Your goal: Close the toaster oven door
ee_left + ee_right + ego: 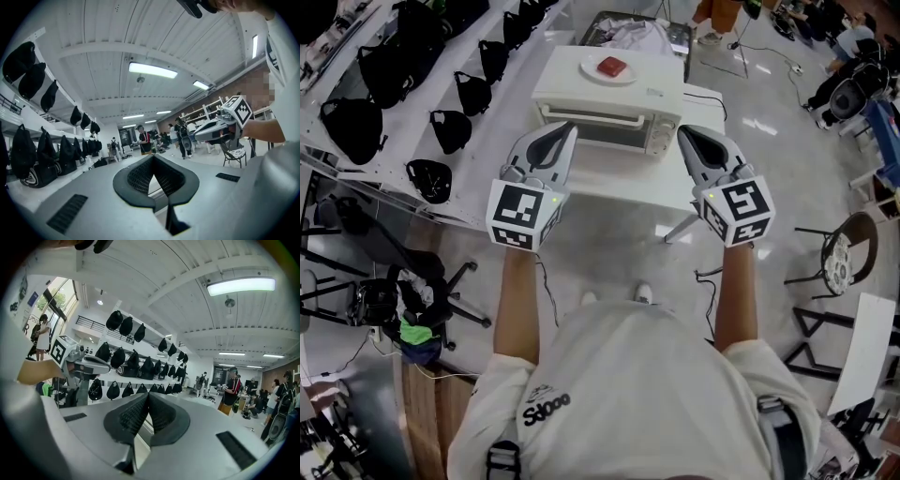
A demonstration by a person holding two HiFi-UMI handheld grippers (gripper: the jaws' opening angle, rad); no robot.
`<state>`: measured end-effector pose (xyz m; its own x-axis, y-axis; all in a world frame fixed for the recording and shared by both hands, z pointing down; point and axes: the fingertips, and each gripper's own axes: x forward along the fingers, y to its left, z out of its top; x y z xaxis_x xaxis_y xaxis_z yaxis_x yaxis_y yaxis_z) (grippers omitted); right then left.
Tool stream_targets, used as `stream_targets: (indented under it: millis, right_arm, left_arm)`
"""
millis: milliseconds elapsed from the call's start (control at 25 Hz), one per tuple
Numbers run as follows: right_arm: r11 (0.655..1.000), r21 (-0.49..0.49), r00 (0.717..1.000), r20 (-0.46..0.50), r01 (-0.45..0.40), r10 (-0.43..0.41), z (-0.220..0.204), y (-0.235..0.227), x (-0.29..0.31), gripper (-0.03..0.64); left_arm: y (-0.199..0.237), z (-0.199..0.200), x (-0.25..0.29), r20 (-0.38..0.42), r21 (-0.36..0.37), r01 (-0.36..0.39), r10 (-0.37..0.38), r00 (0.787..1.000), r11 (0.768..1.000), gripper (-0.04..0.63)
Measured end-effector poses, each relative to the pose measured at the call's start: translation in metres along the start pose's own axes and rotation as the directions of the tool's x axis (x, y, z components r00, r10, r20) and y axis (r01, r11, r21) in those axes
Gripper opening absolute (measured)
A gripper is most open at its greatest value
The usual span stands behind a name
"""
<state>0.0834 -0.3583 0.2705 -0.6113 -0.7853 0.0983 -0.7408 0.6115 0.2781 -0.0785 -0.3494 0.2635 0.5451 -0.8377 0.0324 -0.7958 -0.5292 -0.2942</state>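
A white toaster oven (609,105) stands on a small white table (628,183) in the head view; its glass door (602,133) looks upright against the front. On its top lies a white plate (609,68) with a red piece. My left gripper (569,128) hangs before the oven's left front corner and my right gripper (683,132) before its right end, both apart from it. Each is shut with nothing between its jaws. The left gripper (153,157) and the right gripper (146,395) look level across the room in their own views; the oven is hidden there.
White shelves (412,103) with black bags run along the left. A black stool (839,262) and dark frames stand at the right, and a tripod base (412,281) at lower left. People (145,140) stand far back in the room.
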Motion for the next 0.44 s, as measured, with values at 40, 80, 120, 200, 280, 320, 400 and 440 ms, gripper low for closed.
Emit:
stream_targets:
  millis: [40,80,120,200,280,320,400,440]
  right_arm:
    - [1.0,0.0,1.0,0.0,-0.002,0.002,0.0004,0.0008,0.0,0.009]
    - [1.0,0.0,1.0,0.0,-0.003,0.003,0.0007,0.0012,0.0,0.009]
    - [1.0,0.001,1.0,-0.001,-0.002,0.002,0.0007,0.0015,0.0,0.009]
    - [1.0,0.003,1.0,-0.002,0.002,-0.002,-0.0004,0.0013,-0.0001,0.009]
    - [1.0,0.004,1.0,-0.005,0.004,-0.004,-0.0025,0.0012,-0.0004,0.009]
    - [1.0,0.004,1.0,-0.006,0.005,-0.005,-0.0035,0.0015,-0.0007,0.009]
    - [1.0,0.006,1.0,-0.008,0.004,-0.004,-0.0049,0.0028,-0.0012,0.009]
    - [1.0,0.007,1.0,-0.009,0.004,-0.004,-0.0054,0.0035,-0.0014,0.009]
  left_arm:
    - [-0.0004,0.0006,-0.0001,0.001,0.0,0.002,-0.002,1.0,1.0,0.012]
    - [-0.0008,0.001,-0.0003,0.003,0.0,0.003,-0.003,1.0,1.0,0.012]
    - [-0.0012,0.0009,-0.0005,0.003,-0.001,0.005,-0.005,1.0,1.0,0.012]
    - [-0.0025,-0.0003,-0.0005,0.003,-0.002,0.007,-0.007,1.0,1.0,0.012]
    - [-0.0041,-0.0028,-0.0005,-0.001,-0.003,0.01,-0.01,1.0,1.0,0.012]
    - [-0.0046,-0.0039,-0.0007,-0.004,-0.003,0.011,-0.011,1.0,1.0,0.012]
    - [-0.0049,-0.0054,-0.0016,-0.008,0.001,0.011,-0.011,1.0,1.0,0.012]
    - [-0.0048,-0.006,-0.0022,-0.01,0.003,0.01,-0.01,1.0,1.0,0.012]
